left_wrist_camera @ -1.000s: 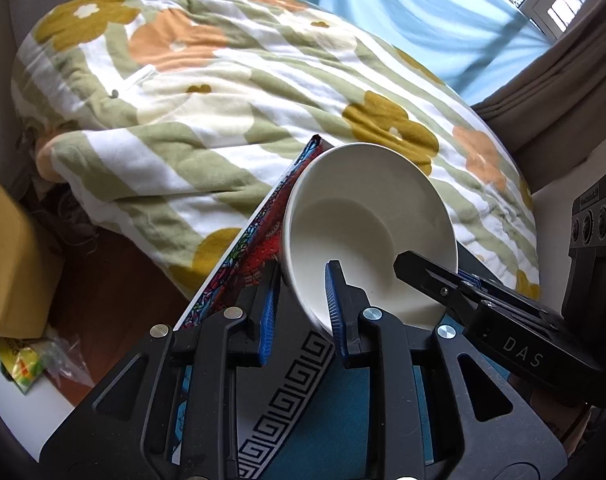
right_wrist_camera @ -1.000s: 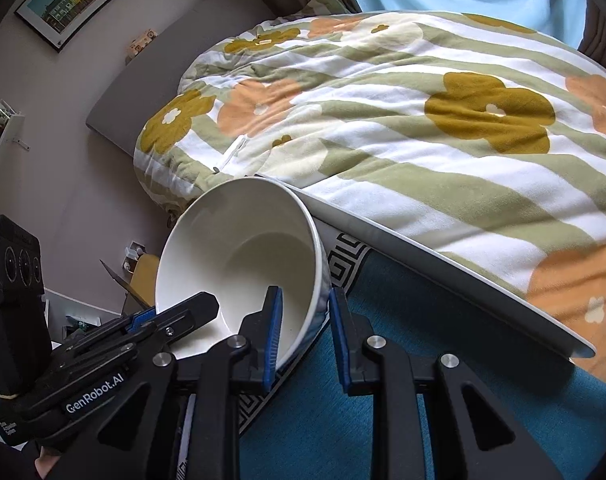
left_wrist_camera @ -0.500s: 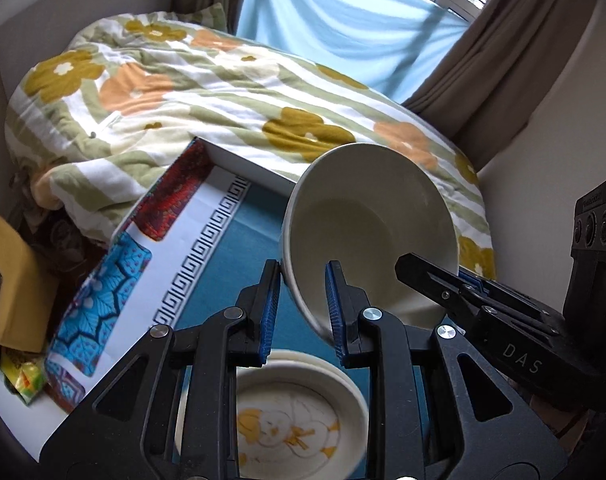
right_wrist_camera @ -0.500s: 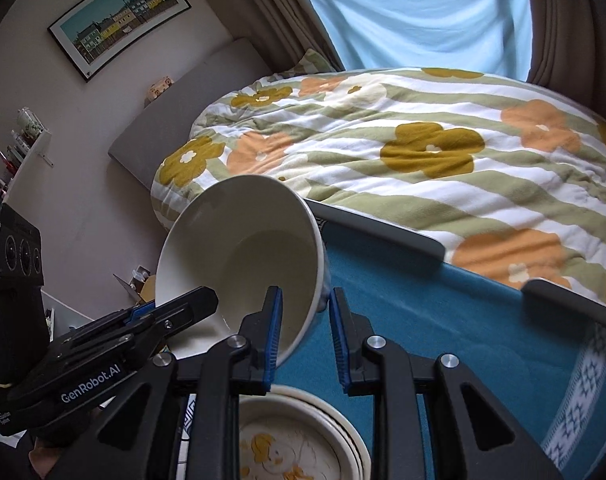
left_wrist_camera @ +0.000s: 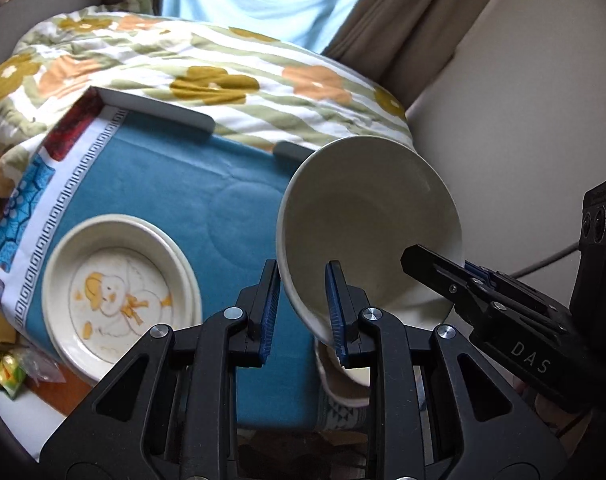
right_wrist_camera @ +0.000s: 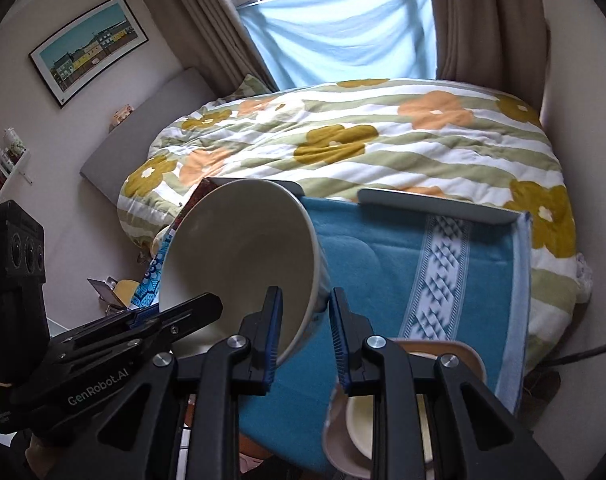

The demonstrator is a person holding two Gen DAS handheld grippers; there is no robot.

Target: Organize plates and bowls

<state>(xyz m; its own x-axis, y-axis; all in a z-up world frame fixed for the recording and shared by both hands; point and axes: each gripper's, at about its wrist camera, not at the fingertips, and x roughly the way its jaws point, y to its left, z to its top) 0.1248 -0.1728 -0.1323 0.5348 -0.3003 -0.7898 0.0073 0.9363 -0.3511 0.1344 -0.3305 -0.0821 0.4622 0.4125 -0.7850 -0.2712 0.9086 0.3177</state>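
Both the left claw and the right claw pinched the white bowl's rim, tipped above the blue mat. Best to lower it slowly and level.

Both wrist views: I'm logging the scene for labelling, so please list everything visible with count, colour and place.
bowl: one, cream, tilted, rim clamped by both grippers
duck plates: stack, cream, on cloth, left
dishes: stack, beige, under right gripper
cloth: one, teal, over table
duvet: one, flowered, on bed
picture: one, framed, on wall
curtains: brown, at window
left hand-held gripper: black, shut on bowl
right hand-held gripper: black, shut on bowl
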